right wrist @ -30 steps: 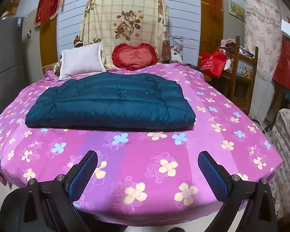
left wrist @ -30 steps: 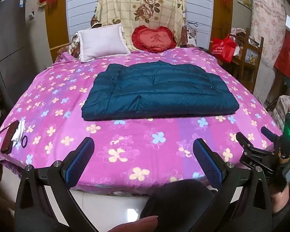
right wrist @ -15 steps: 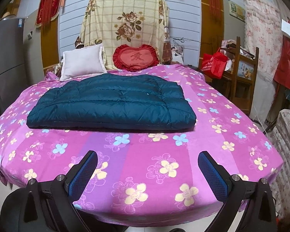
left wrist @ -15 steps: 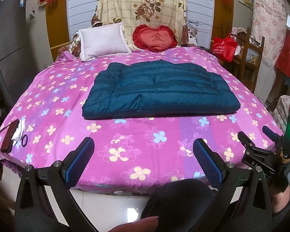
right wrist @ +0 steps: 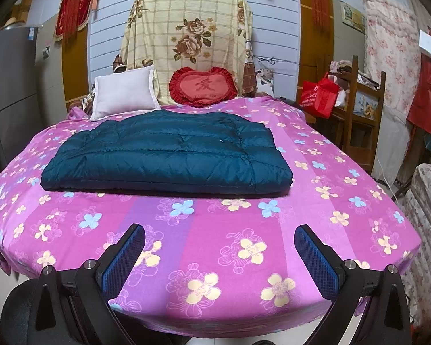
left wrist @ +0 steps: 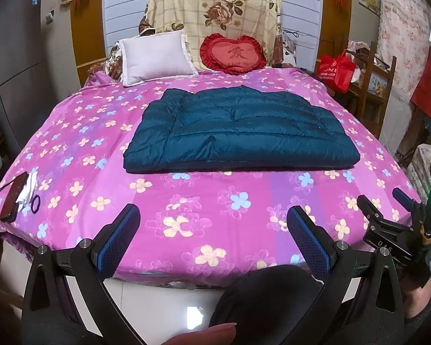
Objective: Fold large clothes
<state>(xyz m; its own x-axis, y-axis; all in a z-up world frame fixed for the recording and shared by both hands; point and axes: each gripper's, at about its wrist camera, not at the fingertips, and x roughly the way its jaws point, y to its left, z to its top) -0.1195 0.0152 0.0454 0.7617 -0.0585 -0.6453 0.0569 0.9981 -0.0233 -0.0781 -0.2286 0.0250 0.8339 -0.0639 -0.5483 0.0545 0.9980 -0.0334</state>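
Note:
A dark teal quilted down garment (left wrist: 238, 132) lies folded into a flat rectangle on the middle of the bed with the pink flowered sheet (left wrist: 186, 210). It also shows in the right wrist view (right wrist: 169, 155). My left gripper (left wrist: 214, 224) is open and empty, held back over the bed's near edge, well short of the garment. My right gripper (right wrist: 219, 244) is open and empty, also over the near edge and apart from the garment. The right gripper also shows at the right edge of the left wrist view (left wrist: 388, 218).
A white pillow (left wrist: 155, 54) and a red heart cushion (left wrist: 234, 54) lean at the headboard. A phone, a white cloth and a hair tie (left wrist: 17, 195) lie on the bed's left corner. A wooden chair with a red bag (right wrist: 319, 95) stands to the right. A dark office chair (left wrist: 267, 296) sits below.
Both views have tilted slightly, so the bed and garment sit a little lower in frame. The garment has not moved and both grippers stay open.

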